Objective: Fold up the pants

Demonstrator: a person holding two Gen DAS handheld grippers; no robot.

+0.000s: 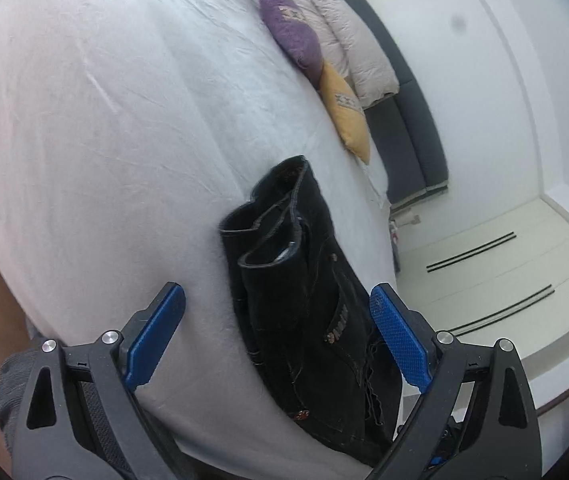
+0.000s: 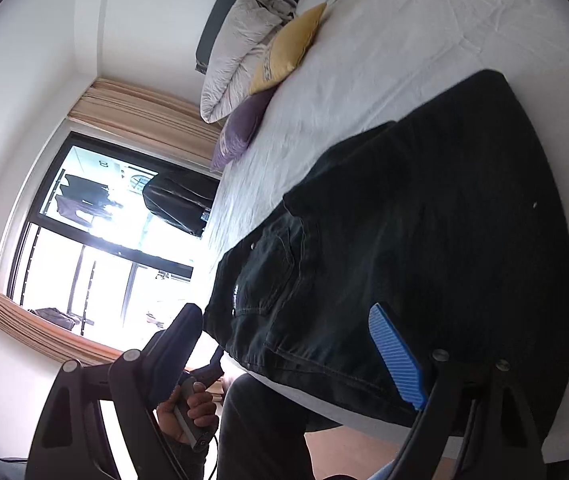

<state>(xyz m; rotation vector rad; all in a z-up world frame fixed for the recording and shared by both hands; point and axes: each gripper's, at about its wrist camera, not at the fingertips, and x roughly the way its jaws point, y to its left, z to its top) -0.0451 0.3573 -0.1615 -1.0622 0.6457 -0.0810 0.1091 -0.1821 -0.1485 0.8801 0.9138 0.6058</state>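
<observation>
Black denim pants [image 1: 300, 300] lie folded on the white bed [image 1: 104, 140] near its edge, leg hems pointing away from me. In the right wrist view the pants [image 2: 424, 248] spread wide over the bed's near edge, a back pocket showing. My left gripper [image 1: 278, 304] is open, its blue pads on either side of the pants, just above them. My right gripper [image 2: 288, 332] is open and empty, hovering over the waist end of the pants at the bed edge.
A purple cushion [image 1: 290, 36], a yellow cushion [image 1: 346, 114] and a rolled pale duvet [image 1: 340, 36] lie at the head of the bed against a dark headboard [image 1: 408, 136]. A window [image 2: 96, 256] with curtains stands beyond. The person's hand [image 2: 192, 412] and legs are by the bed.
</observation>
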